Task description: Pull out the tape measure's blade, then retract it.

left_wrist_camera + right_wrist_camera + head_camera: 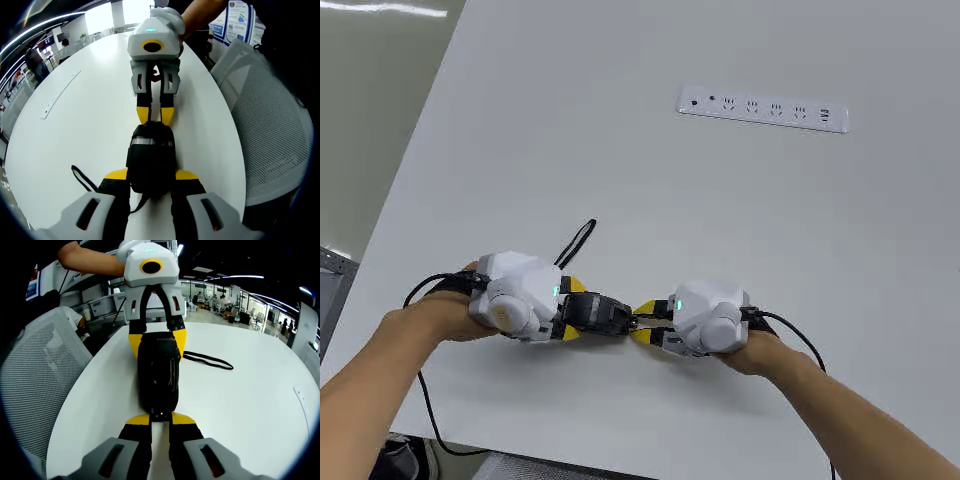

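Note:
A black tape measure [598, 313] lies on the white table [650, 190] near its front edge. My left gripper [570, 310] is shut on the tape measure's case [151, 156], one yellow tip on each side. Its black wrist strap [577, 242] trails away over the table. My right gripper [642, 322] faces the left one and is shut on the blade's end hook [160, 415] right at the case mouth. No length of blade shows between case and jaws. The right gripper [155, 112] stands just beyond the case, and the left gripper [157, 347] holds the tape measure [158, 372].
A white power strip [763, 108] lies far back on the table. A white mesh chair [270, 125] stands just off the front edge. A black cable [420, 385] hangs from the left gripper over that edge. The floor drops away at the left.

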### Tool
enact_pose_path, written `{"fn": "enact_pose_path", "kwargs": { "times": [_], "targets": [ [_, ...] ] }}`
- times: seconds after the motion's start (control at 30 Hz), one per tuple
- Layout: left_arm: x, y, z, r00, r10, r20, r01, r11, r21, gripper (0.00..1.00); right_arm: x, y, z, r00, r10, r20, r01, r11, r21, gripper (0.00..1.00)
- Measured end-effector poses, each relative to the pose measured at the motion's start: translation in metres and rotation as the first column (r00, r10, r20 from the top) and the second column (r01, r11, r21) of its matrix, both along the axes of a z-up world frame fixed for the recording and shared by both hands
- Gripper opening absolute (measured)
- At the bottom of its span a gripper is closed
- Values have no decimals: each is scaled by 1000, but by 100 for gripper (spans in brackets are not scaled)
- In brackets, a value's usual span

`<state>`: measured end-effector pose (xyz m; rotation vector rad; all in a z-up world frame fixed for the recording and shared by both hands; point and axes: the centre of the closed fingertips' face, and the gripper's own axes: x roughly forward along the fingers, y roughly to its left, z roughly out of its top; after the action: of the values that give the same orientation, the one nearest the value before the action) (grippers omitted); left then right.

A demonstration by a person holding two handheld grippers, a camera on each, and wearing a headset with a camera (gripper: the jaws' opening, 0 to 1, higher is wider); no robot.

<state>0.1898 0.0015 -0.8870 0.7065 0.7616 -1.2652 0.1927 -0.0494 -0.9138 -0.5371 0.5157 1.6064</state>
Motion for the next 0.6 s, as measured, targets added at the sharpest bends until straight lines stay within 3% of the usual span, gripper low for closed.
{"fn": "enact_pose_path", "kwargs": {
  "times": [0.6],
  "targets": [
    [-1, 1, 0, 1000, -7, -2, 7, 1000, 4, 27, -1, 0, 2, 1000, -4, 6, 4, 1000, 6, 9]
  ]
}}
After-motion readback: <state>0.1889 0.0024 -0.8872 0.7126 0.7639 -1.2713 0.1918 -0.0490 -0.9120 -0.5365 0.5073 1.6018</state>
